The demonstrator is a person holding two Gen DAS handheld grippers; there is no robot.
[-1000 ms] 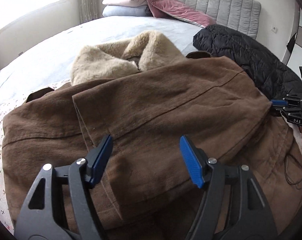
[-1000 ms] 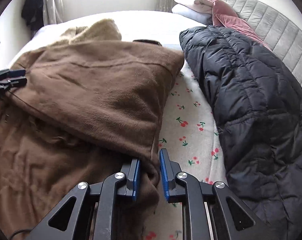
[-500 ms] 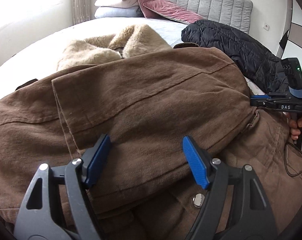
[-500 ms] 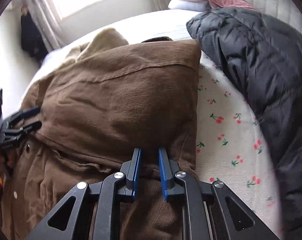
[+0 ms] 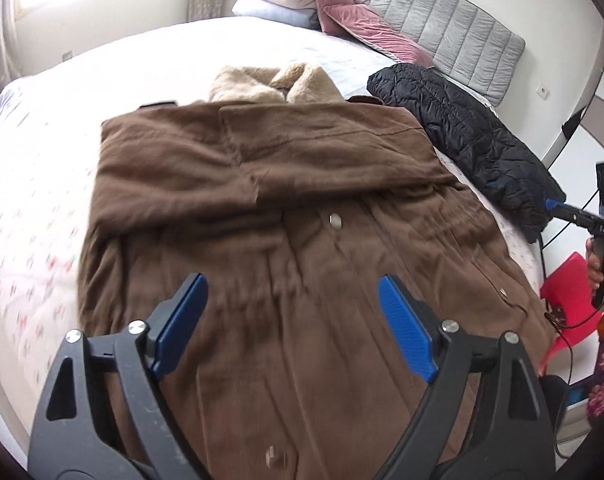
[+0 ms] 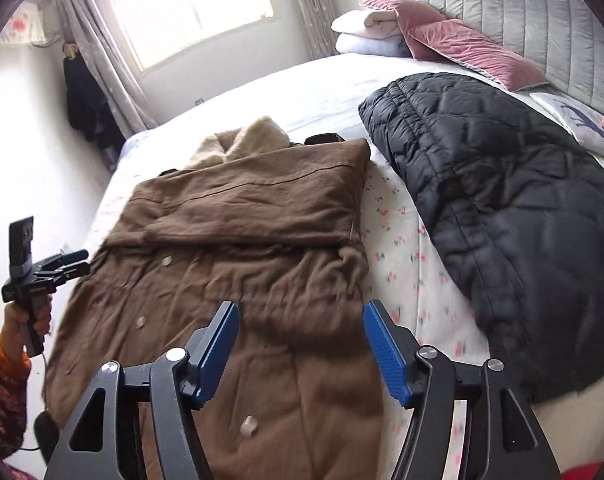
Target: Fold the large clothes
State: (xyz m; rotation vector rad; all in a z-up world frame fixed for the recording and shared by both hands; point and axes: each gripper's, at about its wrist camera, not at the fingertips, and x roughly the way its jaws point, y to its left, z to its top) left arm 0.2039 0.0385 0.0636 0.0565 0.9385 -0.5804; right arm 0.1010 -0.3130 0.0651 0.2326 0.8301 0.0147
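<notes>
A brown coat (image 5: 302,220) is spread lengthwise on the bed (image 5: 62,128), its hem toward the foot edge and its cream fleece collar (image 5: 270,82) toward the headboard (image 5: 441,28). Both sleeves are seen folded across the chest, the upper one lying as a broad band over the other, and the buttoned front is left exposed below them. The coat is crumpled around the waist.

The left tool (image 5: 292,326) is held above the lower part of the coat; its blue pads are set wide apart and are opening further, and nothing is caught between them. The right tool (image 6: 302,354) is held over the coat's edge nearest the black jacket; its jaws are also parting, with only cloth seen beneath them and none pinched.

A black quilted jacket (image 6: 501,220) is laid along the bed's side beside the coat, a strip of cherry-print sheet (image 6: 397,248) being left bare between the two. Pink cushions (image 6: 461,48) and folded bedding (image 6: 369,32) are stacked at the headboard corner. A window (image 6: 190,8) with curtains is seen beyond the far side of the bed. In the right wrist view, the left tool is seen gripped by a hand (image 6: 26,316) at the coat's far edge.
</notes>
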